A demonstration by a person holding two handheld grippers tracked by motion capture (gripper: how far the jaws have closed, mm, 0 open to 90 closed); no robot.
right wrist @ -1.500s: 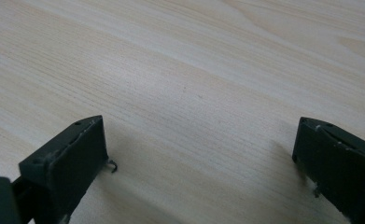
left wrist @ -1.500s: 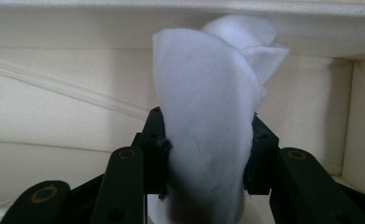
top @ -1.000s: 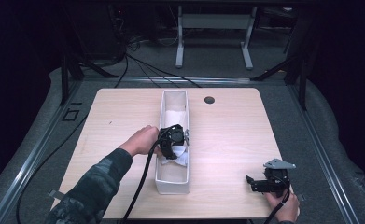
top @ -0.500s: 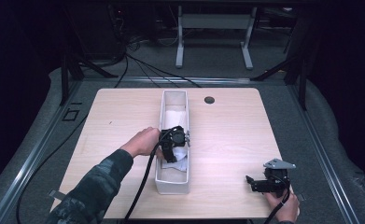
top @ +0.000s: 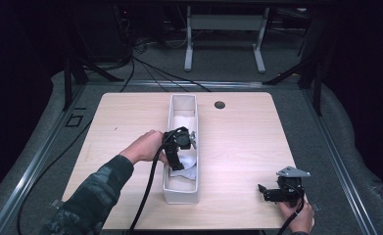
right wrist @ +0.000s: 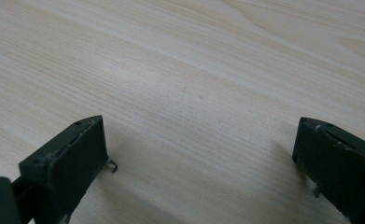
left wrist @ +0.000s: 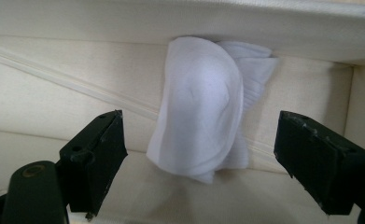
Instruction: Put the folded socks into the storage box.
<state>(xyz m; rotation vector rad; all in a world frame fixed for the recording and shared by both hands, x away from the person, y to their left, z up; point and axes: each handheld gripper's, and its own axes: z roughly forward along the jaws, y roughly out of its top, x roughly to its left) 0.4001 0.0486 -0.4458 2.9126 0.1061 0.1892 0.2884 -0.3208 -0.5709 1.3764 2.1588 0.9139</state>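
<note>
left gripper (left wrist: 199, 154) has just been opening its jaws, now wide, off the folded white sock (left wrist: 201, 105) lying against the wall of the long white bin (top: 168, 192) mid-table. soft, light, floppy: pinch the thick fold. right gripper (top: 270, 192) gapes empty near the table's front right corner.

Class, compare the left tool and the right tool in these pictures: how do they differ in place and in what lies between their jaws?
The left tool reaches down into the white fabric bin; the right tool sits over the bare wooden table near its corner. A folded white sock lies between the left tool's jaws, which have just been opening, untouched; only wood lies between the right tool's. Both are open.
</note>
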